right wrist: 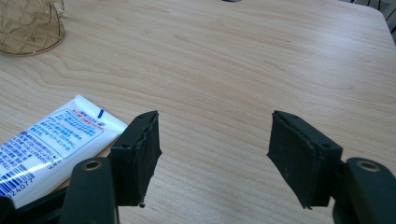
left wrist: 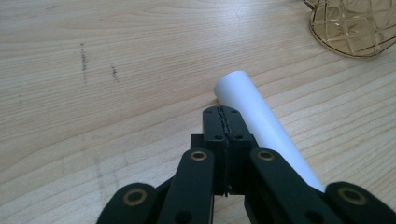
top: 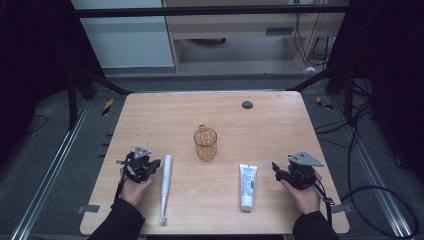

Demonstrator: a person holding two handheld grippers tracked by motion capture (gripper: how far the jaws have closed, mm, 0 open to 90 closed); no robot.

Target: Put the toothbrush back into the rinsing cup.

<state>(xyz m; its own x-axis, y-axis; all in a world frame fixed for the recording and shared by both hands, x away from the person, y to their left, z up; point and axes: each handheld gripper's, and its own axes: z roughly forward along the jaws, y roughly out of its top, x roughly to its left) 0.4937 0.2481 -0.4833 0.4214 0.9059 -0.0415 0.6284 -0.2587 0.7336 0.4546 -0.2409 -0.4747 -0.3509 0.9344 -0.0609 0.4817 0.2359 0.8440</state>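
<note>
Beside the closed, empty left gripper (top: 150,165): toothbrush (top: 165,185), light, stiff, likely slippery; grip mid-handle. Right gripper (right wrist: 212,154) open beside the tube (top: 247,186).

A light wooden table (top: 280,125) carries an amber faceted glass mug (top: 205,143) at its centre. Nearer than the mug lie a white toothbrush (top: 165,186) left and a white toothpaste tube (top: 247,186) right.

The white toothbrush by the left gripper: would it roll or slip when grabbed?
The toothbrush has a smooth round handle lying flat on the table, so a nudge would probably roll it. It looks rigid and light, and shut jaws on the left gripper must open first.
</note>
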